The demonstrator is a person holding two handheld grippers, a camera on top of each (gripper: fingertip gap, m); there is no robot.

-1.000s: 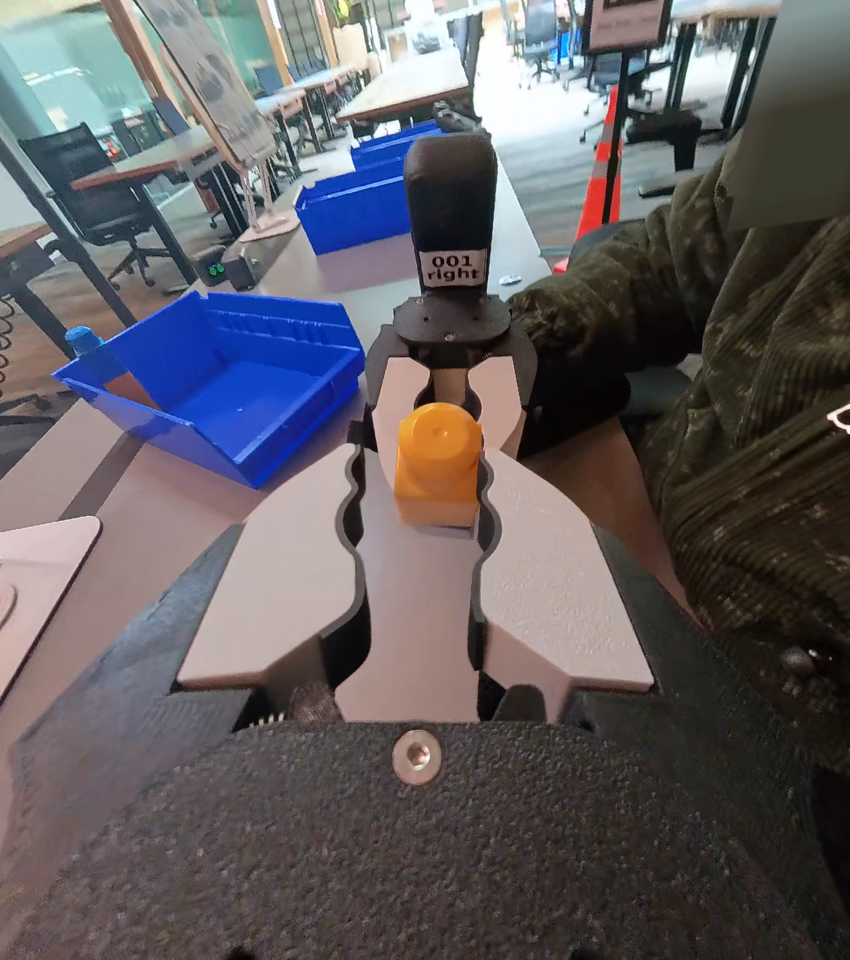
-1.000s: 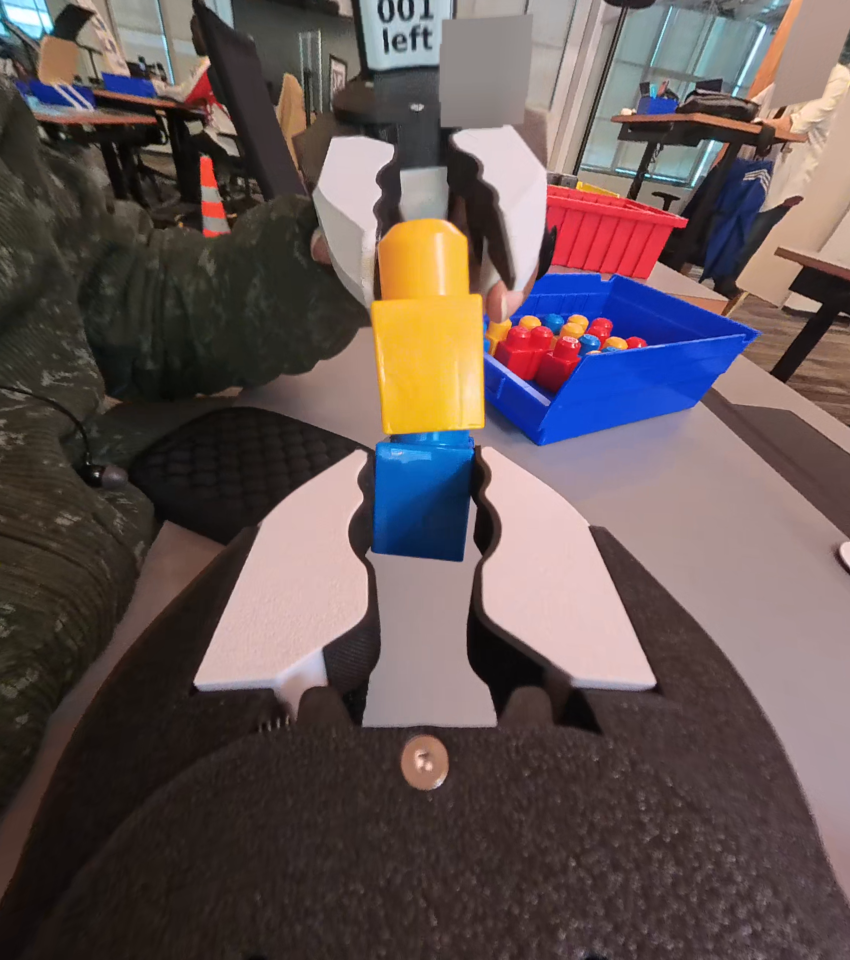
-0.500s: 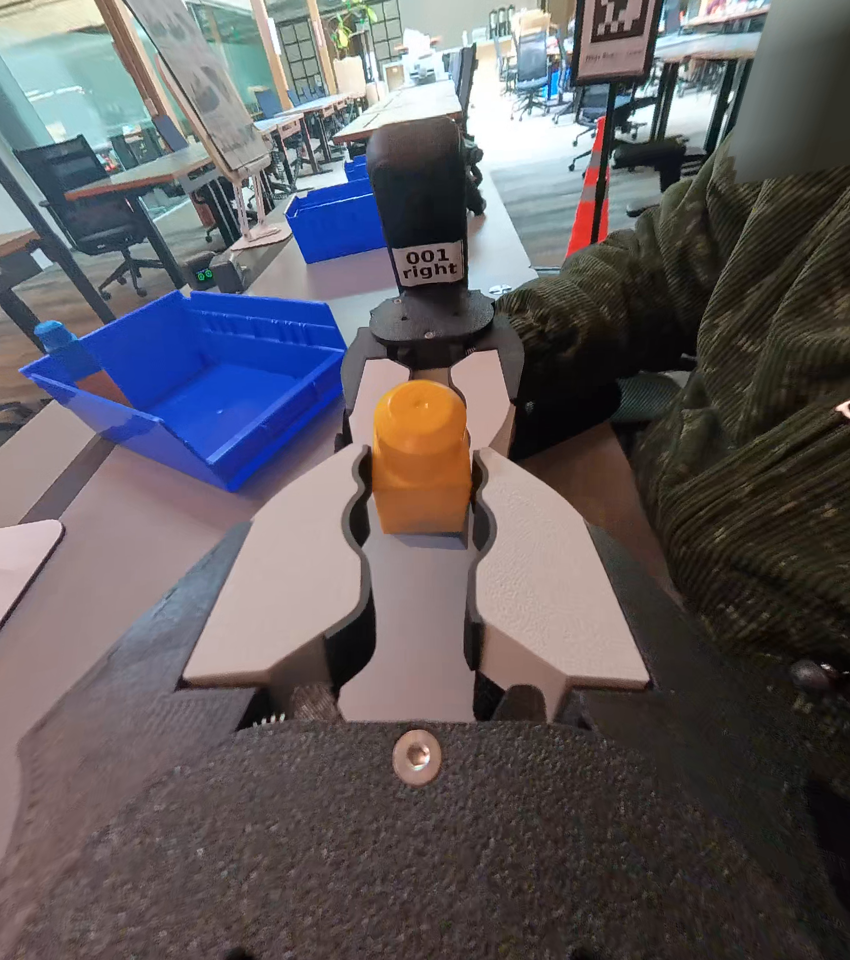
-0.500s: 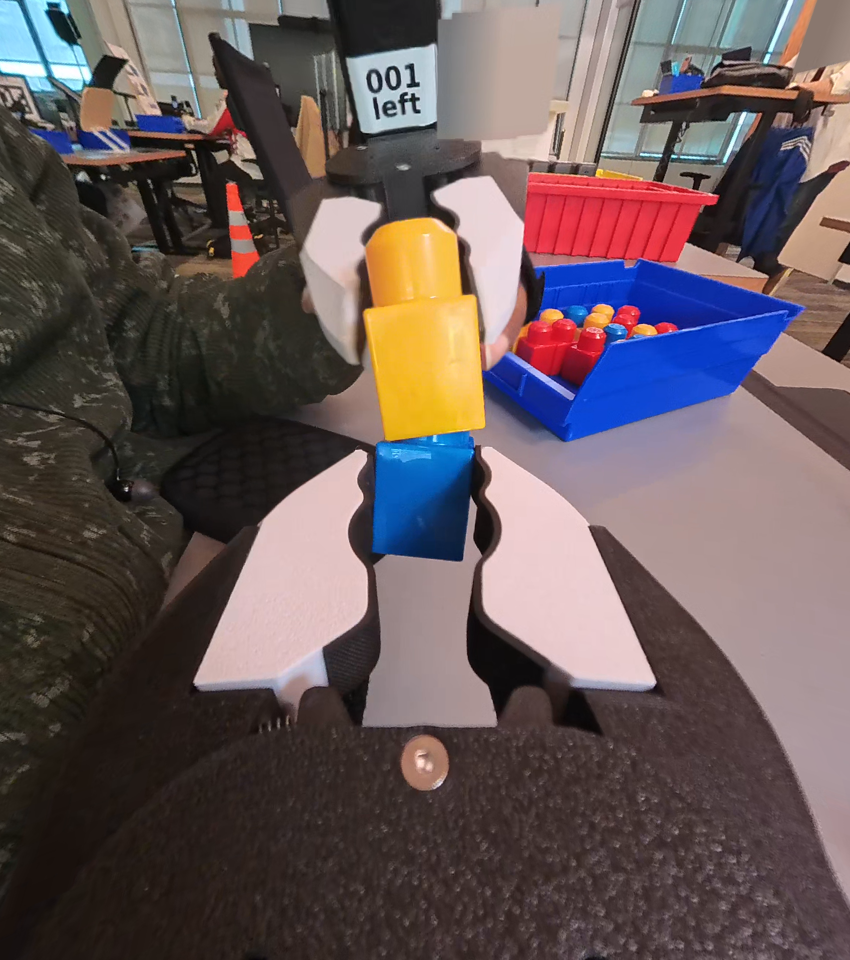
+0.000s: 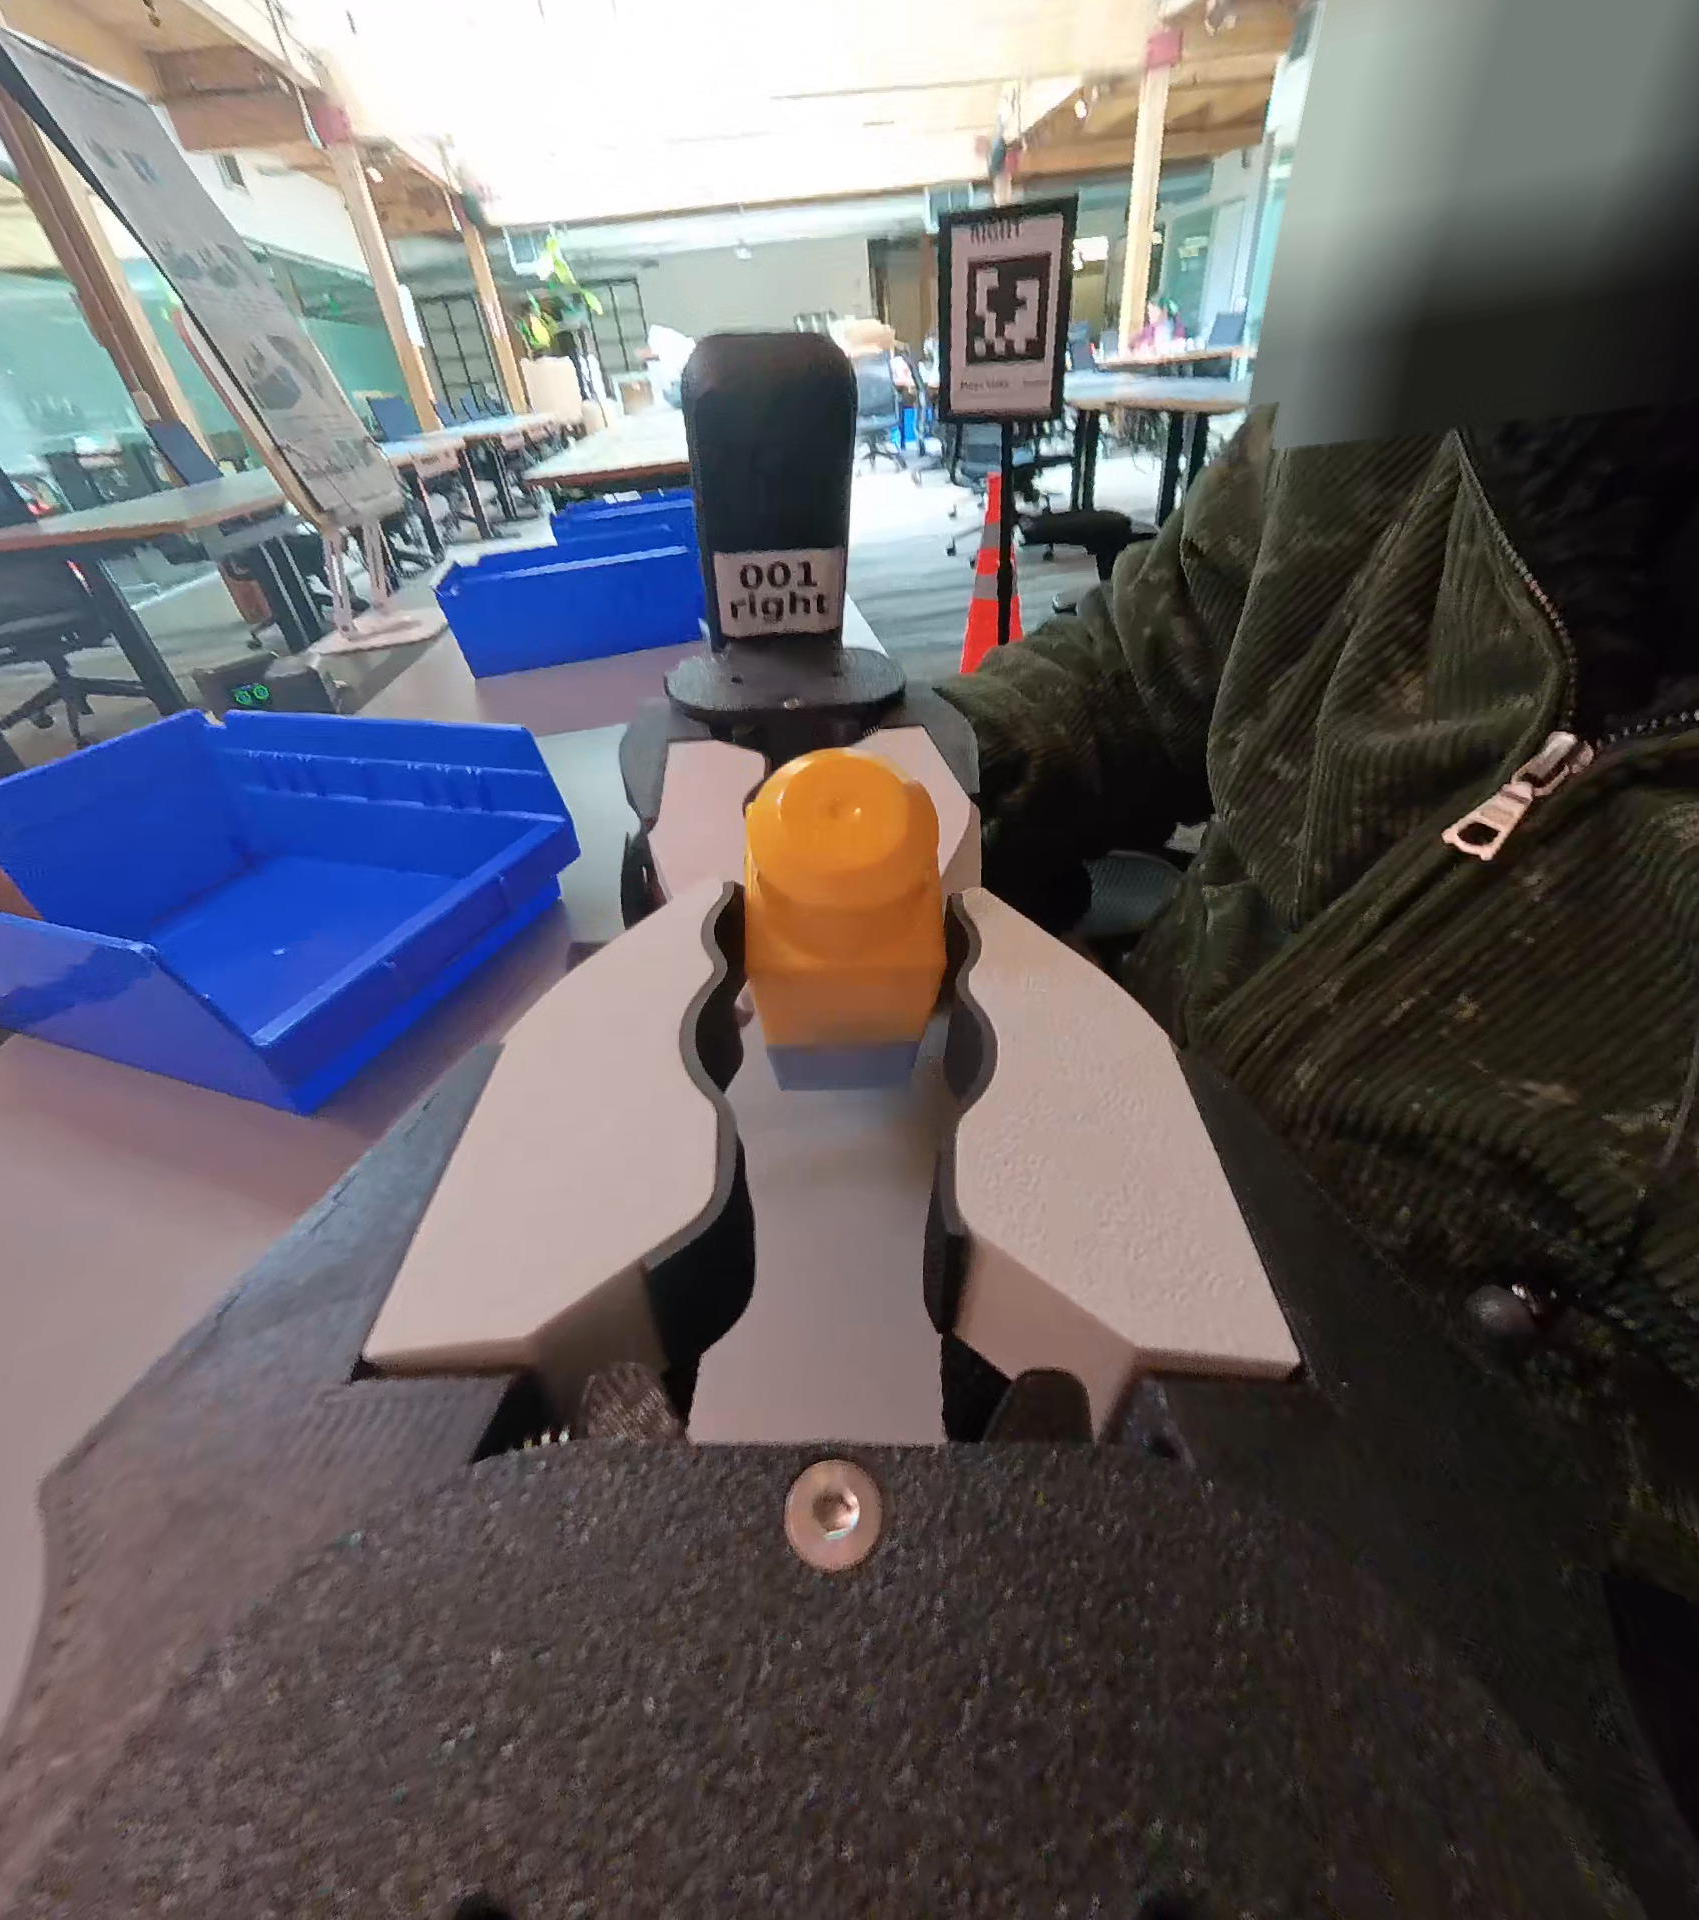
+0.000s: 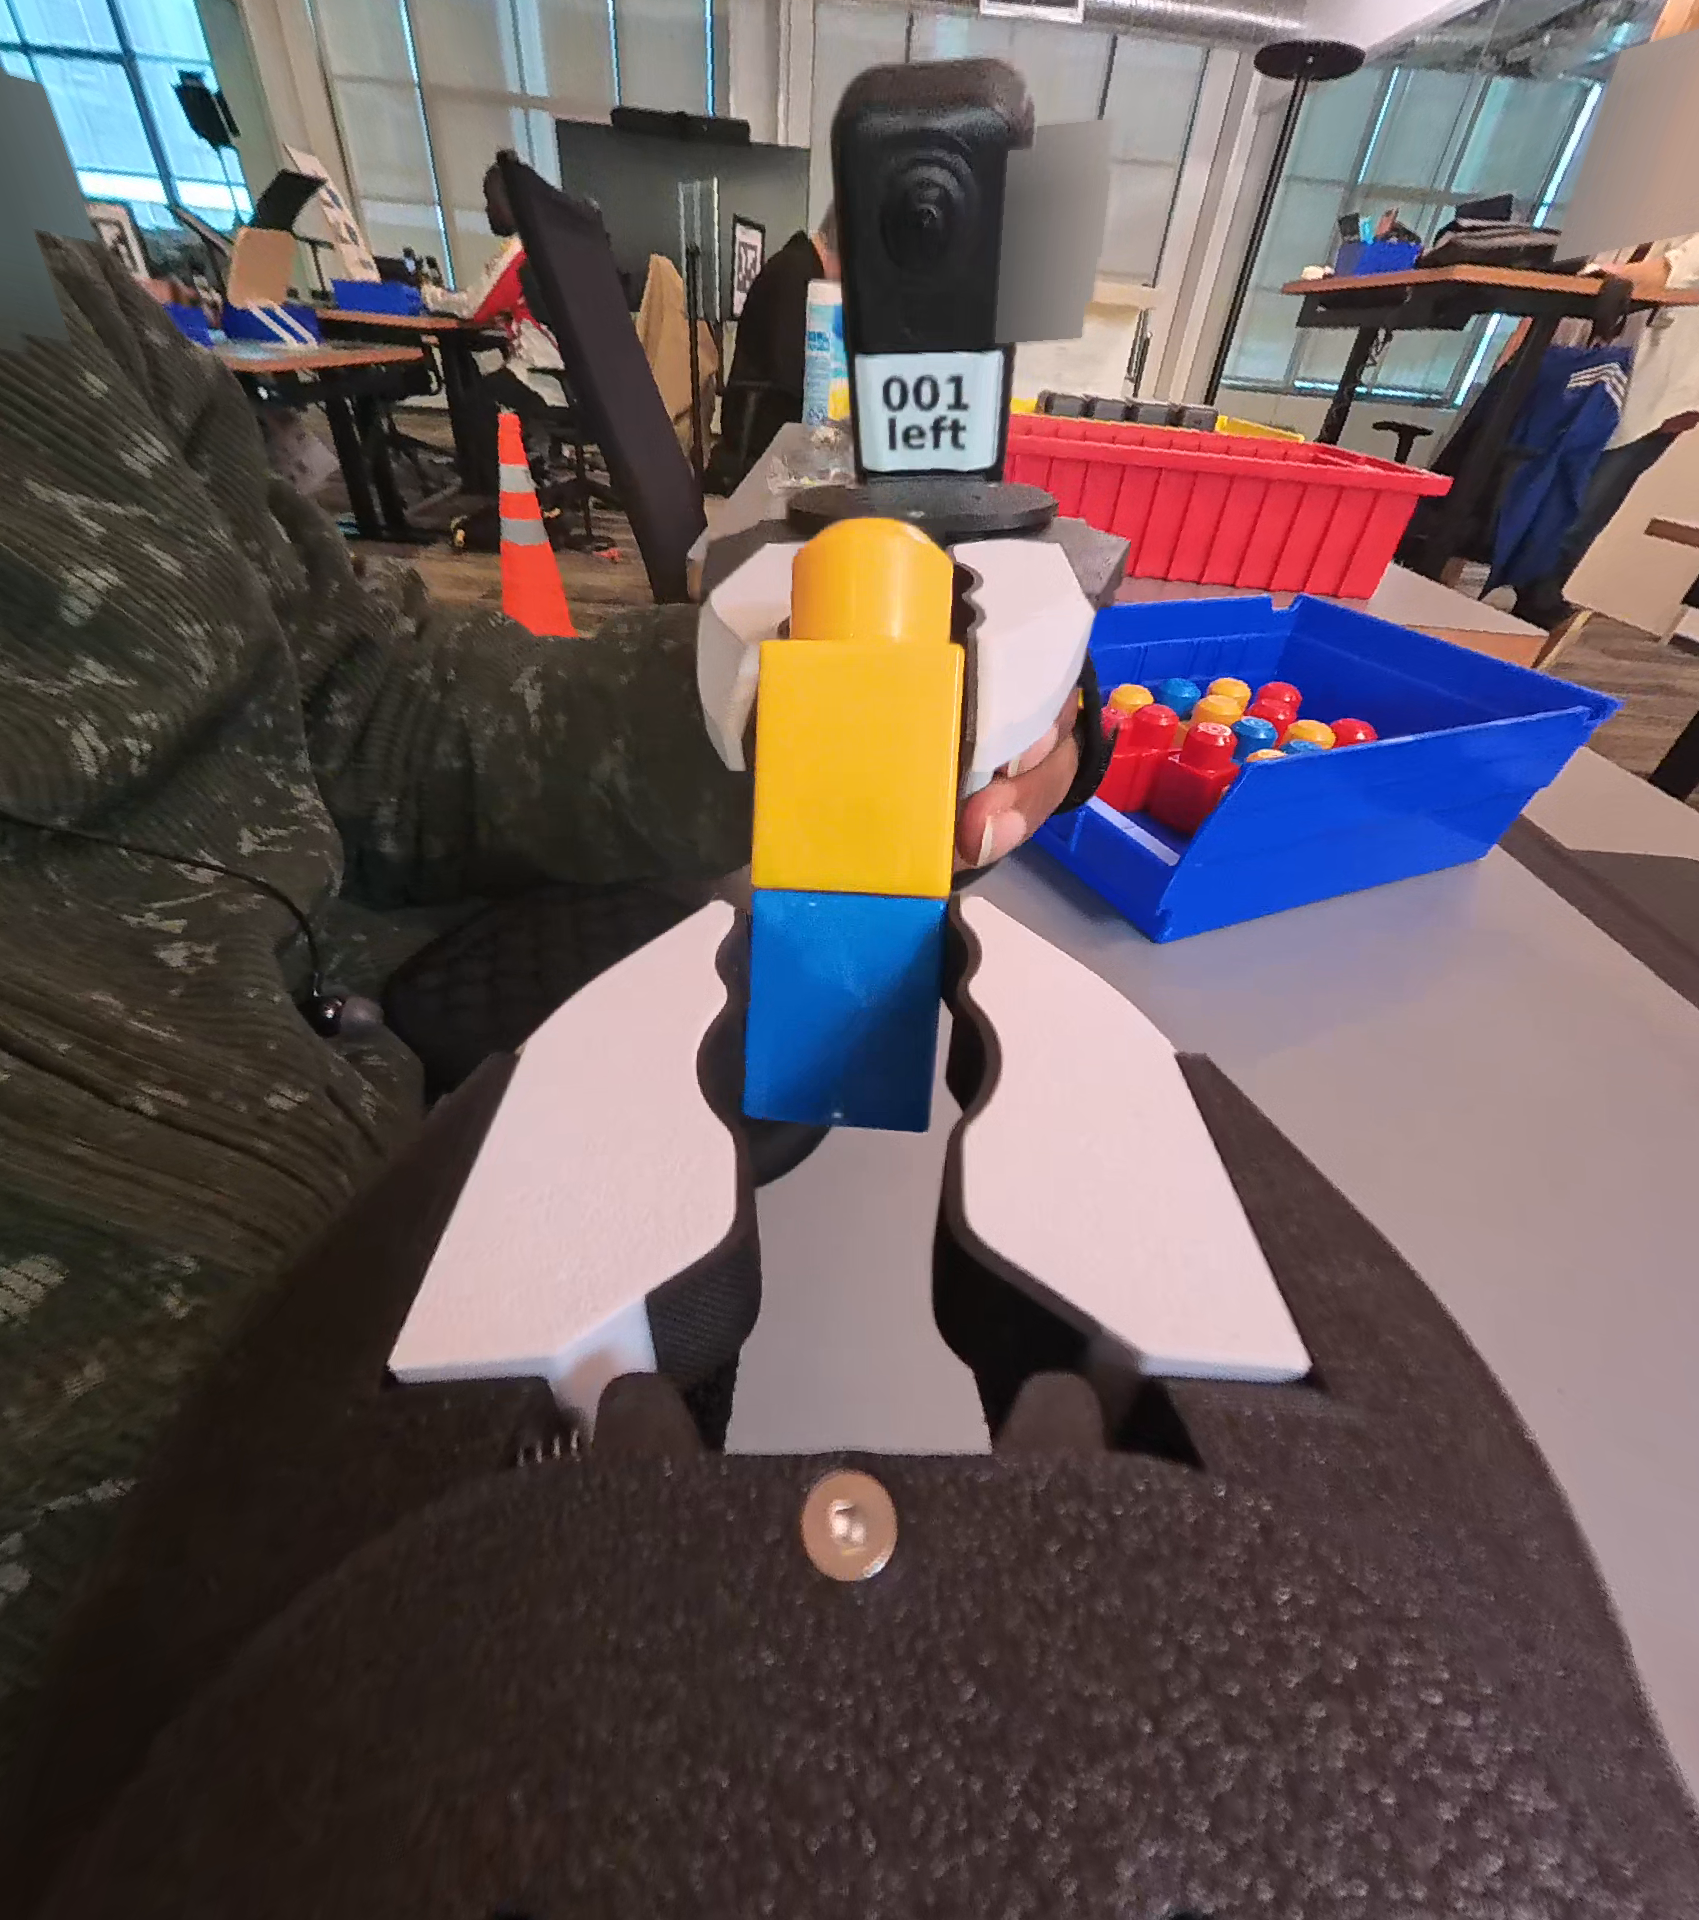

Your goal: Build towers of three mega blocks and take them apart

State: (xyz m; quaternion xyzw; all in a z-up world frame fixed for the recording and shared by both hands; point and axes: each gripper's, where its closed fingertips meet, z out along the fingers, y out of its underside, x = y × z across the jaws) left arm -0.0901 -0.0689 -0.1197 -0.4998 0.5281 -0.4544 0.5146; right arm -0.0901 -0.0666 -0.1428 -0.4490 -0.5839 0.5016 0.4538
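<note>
The right gripper (image 6: pixel 840 997) clamps the blue block (image 6: pixel 840 1013) while the left gripper (image 5: pixel 840 977) pinches the yellow block (image 6: pixel 855 769) stacked on it, both up off the surface (image 6: pixel 1344 1091).

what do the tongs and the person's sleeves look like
Both tongs, left and right, have pale flat fingers with wavy black inner edges on rough black bodies with a silver screw. Each carries a black upright camera with a white label. The sleeves are dark green mottled corduroy.

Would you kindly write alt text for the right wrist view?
The right gripper clamps a blue block joined to a yellow block, which the left gripper grips opposite. Beyond, a blue bin holds more blocks.
</note>
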